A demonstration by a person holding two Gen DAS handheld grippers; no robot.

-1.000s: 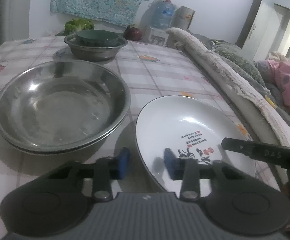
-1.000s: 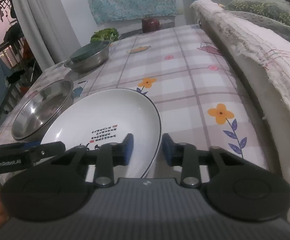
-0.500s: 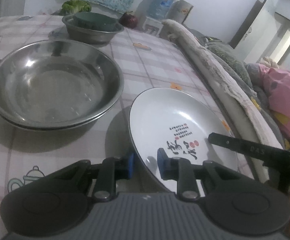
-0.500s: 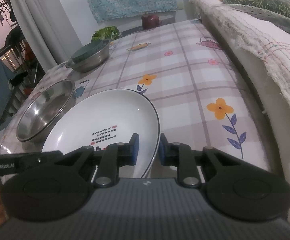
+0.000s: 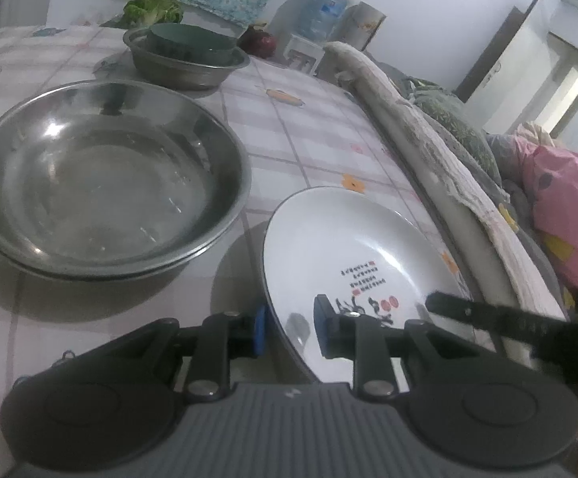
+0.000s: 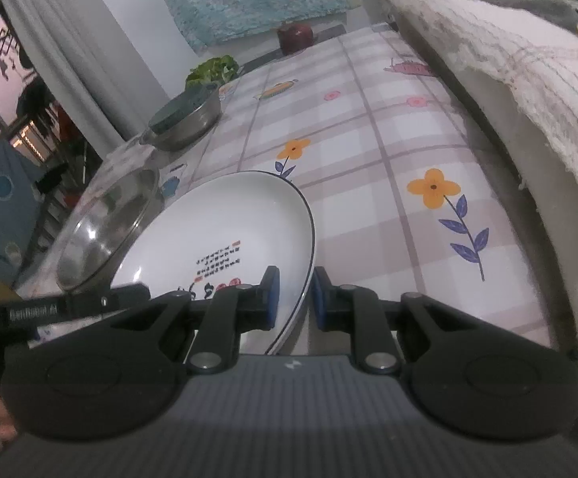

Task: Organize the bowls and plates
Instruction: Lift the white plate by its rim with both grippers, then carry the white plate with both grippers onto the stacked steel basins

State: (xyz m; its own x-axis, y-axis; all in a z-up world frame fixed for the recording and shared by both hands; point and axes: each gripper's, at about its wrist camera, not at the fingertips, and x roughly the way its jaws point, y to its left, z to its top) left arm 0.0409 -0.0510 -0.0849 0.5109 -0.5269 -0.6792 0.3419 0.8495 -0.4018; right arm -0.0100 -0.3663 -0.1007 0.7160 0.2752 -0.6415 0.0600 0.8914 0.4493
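I had the white plate [image 5: 352, 247] caught from both sides, near the bench's [image 6: 388, 183] front edge and just beside the big steel bowl [image 5: 101, 175]. My left gripper [image 5: 289, 328] sat at the plate's left rim; its jaws stood narrowly apart with the rim between the blue pads, one pad outside the rim and the other over the plate's face near the printed black characters. From that view I could not tell for certain that both pads pressed the rim, though the gap looked nearly taken up. My right gripper [image 6: 292, 298] straddled the opposite rim, and its jaws had just been closing on it; the dark-lined edge ran straight between the two blue pads, which looked tight against it. The plate appeared tilted, its right edge raised toward that gripper.

The big steel bowl seemed to be nested in a second one, a double rim showing at its near side. Farther back on the checked tablecloth [image 5: 312, 127] stood a smaller steel bowl [image 5: 187, 65] with a dark green bowl [image 5: 191, 42] inside it. Behind those lay a leafy green vegetable [image 5: 153, 10] and a dark red round thing [image 5: 259, 42] at the far edge. In the left view the black arm of the other gripper reached in from the right over the plate. A rolled towel-covered edge [image 5: 420, 151] bordered the bench on the right.
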